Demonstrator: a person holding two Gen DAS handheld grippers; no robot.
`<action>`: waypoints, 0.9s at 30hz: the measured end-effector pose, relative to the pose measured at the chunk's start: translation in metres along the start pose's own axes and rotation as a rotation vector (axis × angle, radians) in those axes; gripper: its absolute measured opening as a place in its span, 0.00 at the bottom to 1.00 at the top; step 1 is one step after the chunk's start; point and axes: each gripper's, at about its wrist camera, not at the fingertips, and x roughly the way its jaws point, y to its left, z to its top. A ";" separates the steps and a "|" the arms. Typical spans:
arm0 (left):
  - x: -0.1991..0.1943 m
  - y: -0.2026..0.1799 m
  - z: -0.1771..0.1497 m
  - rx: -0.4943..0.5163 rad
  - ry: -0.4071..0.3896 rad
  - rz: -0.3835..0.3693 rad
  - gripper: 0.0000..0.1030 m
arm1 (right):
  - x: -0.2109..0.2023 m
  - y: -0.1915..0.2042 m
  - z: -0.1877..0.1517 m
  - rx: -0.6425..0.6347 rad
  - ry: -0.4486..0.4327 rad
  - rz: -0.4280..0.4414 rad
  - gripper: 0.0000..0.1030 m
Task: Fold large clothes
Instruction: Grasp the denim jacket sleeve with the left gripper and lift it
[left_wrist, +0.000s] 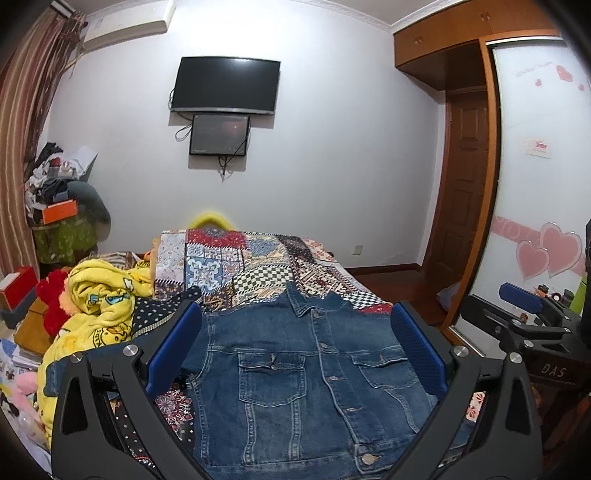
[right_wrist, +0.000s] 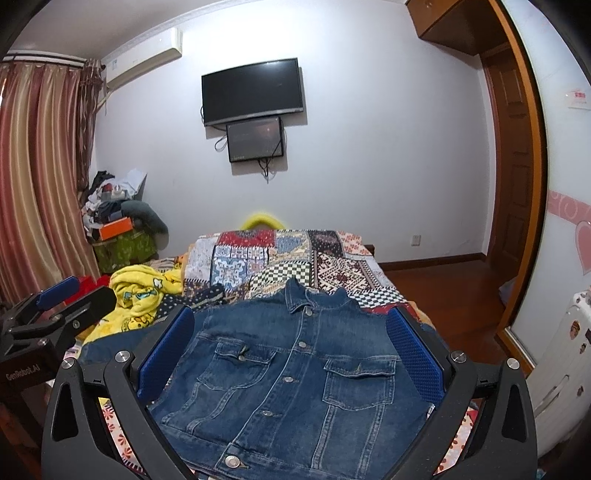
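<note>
A blue denim jacket (left_wrist: 295, 373) lies flat, front up and buttoned, on the patchwork bedspread (left_wrist: 236, 266); it also shows in the right wrist view (right_wrist: 291, 373). My left gripper (left_wrist: 295, 332) is open and empty, held above the jacket's lower half with its blue pads either side of it. My right gripper (right_wrist: 291, 332) is open and empty, held the same way over the jacket. Each gripper appears at the edge of the other's view, the right one (left_wrist: 524, 306) and the left one (right_wrist: 55, 299). The jacket's sleeves are not clearly visible.
A crumpled yellow cartoon blanket (left_wrist: 103, 295) and a red plush toy (left_wrist: 55, 299) lie left of the jacket. A cluttered stand (left_wrist: 59, 214) is at the far left by the curtain. A wardrobe with a sliding door (left_wrist: 535, 184) stands right of the bed.
</note>
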 end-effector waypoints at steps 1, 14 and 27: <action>0.005 0.005 0.000 -0.005 0.007 0.005 1.00 | 0.005 0.000 0.000 -0.003 0.007 0.000 1.00; 0.086 0.154 -0.024 -0.221 0.170 0.282 1.00 | 0.093 0.004 -0.001 -0.017 0.136 0.006 1.00; 0.128 0.361 -0.169 -0.861 0.530 0.297 0.98 | 0.197 0.000 -0.034 -0.027 0.447 0.016 1.00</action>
